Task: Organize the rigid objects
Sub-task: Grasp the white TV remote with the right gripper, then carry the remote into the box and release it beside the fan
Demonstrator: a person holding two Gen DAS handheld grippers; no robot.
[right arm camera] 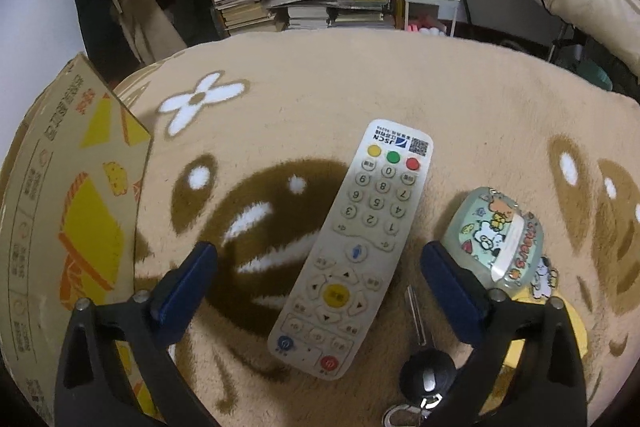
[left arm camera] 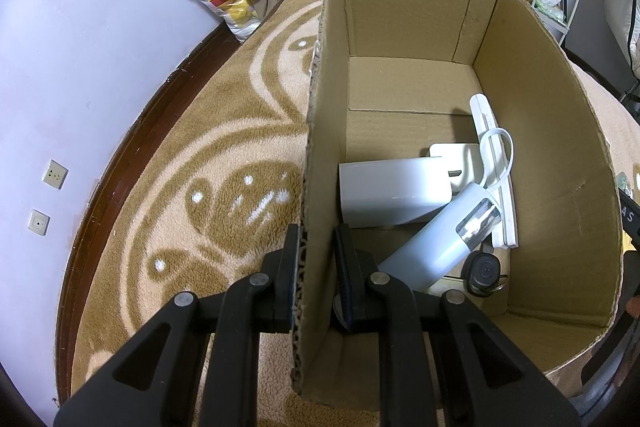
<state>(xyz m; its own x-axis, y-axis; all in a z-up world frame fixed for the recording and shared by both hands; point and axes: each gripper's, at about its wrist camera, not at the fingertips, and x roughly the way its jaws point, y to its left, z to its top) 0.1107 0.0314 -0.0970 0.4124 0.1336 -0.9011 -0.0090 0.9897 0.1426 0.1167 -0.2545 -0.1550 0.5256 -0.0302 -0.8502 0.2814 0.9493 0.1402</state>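
left gripper (left arm camera: 318, 267) clamped on box wall (left arm camera: 316, 131); right gripper (right arm camera: 318, 267) jaws wide, straddling remote (right arm camera: 352, 251) on rug (right arm camera: 460, 99)

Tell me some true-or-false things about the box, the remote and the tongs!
1. The left tongs pinch the box wall. True.
2. The remote lies inside the box. False: it lies on the rug, outside.
3. The right tongs are open around the remote. True.
4. The box is empty. False: white things and a black key fob lie in it.
5. A key lies beside the remote. True.
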